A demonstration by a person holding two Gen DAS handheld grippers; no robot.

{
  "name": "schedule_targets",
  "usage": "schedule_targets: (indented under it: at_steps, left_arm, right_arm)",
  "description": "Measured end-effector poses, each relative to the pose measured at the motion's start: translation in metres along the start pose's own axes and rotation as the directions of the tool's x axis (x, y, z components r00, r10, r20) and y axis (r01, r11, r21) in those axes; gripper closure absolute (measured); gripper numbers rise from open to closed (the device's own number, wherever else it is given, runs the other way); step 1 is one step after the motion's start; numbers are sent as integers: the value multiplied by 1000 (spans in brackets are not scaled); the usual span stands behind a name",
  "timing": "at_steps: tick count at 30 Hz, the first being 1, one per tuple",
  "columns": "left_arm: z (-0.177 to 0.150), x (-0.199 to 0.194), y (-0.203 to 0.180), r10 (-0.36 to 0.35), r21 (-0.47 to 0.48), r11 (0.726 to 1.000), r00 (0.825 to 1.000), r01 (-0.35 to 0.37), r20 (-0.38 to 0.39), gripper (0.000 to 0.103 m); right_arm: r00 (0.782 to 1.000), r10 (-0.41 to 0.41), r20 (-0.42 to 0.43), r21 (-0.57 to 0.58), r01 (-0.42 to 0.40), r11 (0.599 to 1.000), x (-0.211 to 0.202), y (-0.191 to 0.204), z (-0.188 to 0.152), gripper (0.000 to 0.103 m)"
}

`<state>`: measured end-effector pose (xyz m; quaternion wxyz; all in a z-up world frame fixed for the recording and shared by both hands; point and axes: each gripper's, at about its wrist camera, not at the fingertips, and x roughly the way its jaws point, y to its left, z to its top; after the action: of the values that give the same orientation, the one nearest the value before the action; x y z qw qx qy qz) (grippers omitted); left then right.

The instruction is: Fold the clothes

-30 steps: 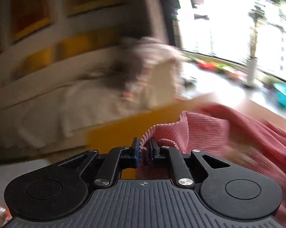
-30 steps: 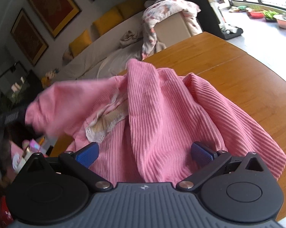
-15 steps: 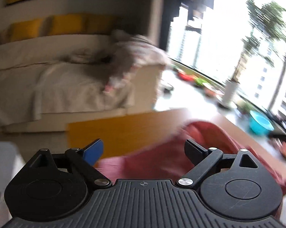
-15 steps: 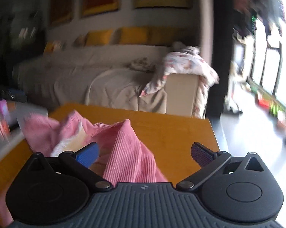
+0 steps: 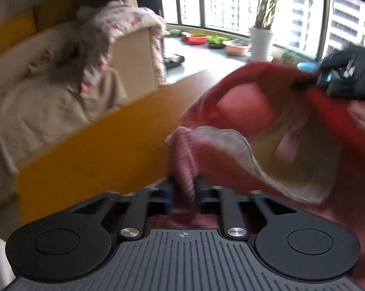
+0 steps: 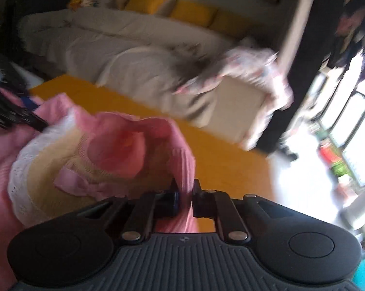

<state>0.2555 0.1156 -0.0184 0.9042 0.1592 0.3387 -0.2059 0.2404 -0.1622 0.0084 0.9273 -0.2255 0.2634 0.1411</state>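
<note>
While both views blur with motion, we can see that each of our grippers has pinched the pink top. Our left gripper [image 5: 184, 191] has its jaws drawn nearly together on a ribbed fold of the top [image 5: 233, 145], which rises between the fingers and spreads off to the right. Our right gripper [image 6: 184, 200] is likewise closed down on a narrow ridge of the same top [image 6: 124, 145], with the cloth bunching up and away to the left. Between the two grips the top hangs open above the table [image 5: 97, 155], and we look into its neck, where a white lace collar [image 6: 20, 167] and a small pink bow [image 6: 73, 184] show. From the left view the right gripper appears as a dark blurred shape at the upper right, touching the cloth's edge; from the right view the left one shows at the far left. Behind the table stands a sofa [image 6: 133, 48] with yellow cushions [image 6: 194, 11].
</note>
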Motion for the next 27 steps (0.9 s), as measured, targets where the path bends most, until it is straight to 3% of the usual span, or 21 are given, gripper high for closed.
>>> schedule_targets:
  at_steps: [2, 4, 6, 7, 8, 9, 10, 11, 14, 16, 19, 22, 23, 26, 27]
  left_arm:
    - [5, 14, 20, 111, -50, 992, 994, -112, -20, 95]
    - [3, 22, 44, 190, -133, 972, 981, -194, -46, 95]
    - [-1, 17, 64, 201, -224, 953, 978, -206, -46, 93]
    - [-3, 8, 72, 182, -276, 943, 983, -184, -30, 86]
    - [-6, -3, 77, 142, -330, 934, 990, -136, -6, 72]
    - [-10, -17, 79, 83, -388, 920, 996, -63, 35, 63]
    - [-13, -26, 78, 28, -428, 904, 997, 8, 76, 45]
    - [-15, -35, 77, -23, -461, 884, 993, 75, 118, 35]
    - [-27, -38, 58, -165, -496, 838, 971, 230, 171, 27]
    - [-32, -24, 45, -196, -490, 837, 969, 244, 148, 26]
    - [-38, -9, 39, -202, -487, 840, 971, 237, 125, 23]
    - [-45, 2, 43, -204, -523, 819, 972, 235, 118, 17]
    - [-46, 4, 48, -206, -532, 813, 972, 236, 116, 16]
    - [-49, 3, 52, -220, -522, 813, 966, 257, 132, 16]
    - [-49, 2, 52, -227, -517, 815, 965, 262, 133, 15]
  right_arm:
    - [996, -72, -49, 48, 74, 996, 24, -24, -5, 96]
    - [990, -68, -121, 167, 88, 982, 50, -49, -14, 95]
    - [988, -65, -139, 258, 100, 961, 56, -68, -18, 91]
    - [988, -67, -141, 297, 107, 949, 57, -76, -19, 91]
    - [990, -73, -120, 312, 108, 944, 51, -80, -16, 87]
    - [993, -83, -82, 312, 105, 944, 40, -82, -9, 76]
    - [996, -56, -64, 330, 74, 941, 37, -81, -4, 70]
    - [998, -4, -58, 359, 25, 933, 40, -78, 1, 59]
    - [988, 150, -31, 441, -122, 889, 47, -68, 15, 35]
    - [968, 250, -5, 491, -215, 844, 52, -62, 24, 26]
    - [919, 392, 43, 559, -347, 753, 60, -52, 38, 22]
    - [848, 519, 103, 614, -465, 638, 67, -43, 51, 22]
    - [841, 532, 97, 625, -468, 625, 76, -39, 51, 22]
    - [853, 521, 7, 645, -402, 649, 115, -21, 40, 22]
    - [840, 543, -14, 653, -403, 641, 125, -16, 38, 22]
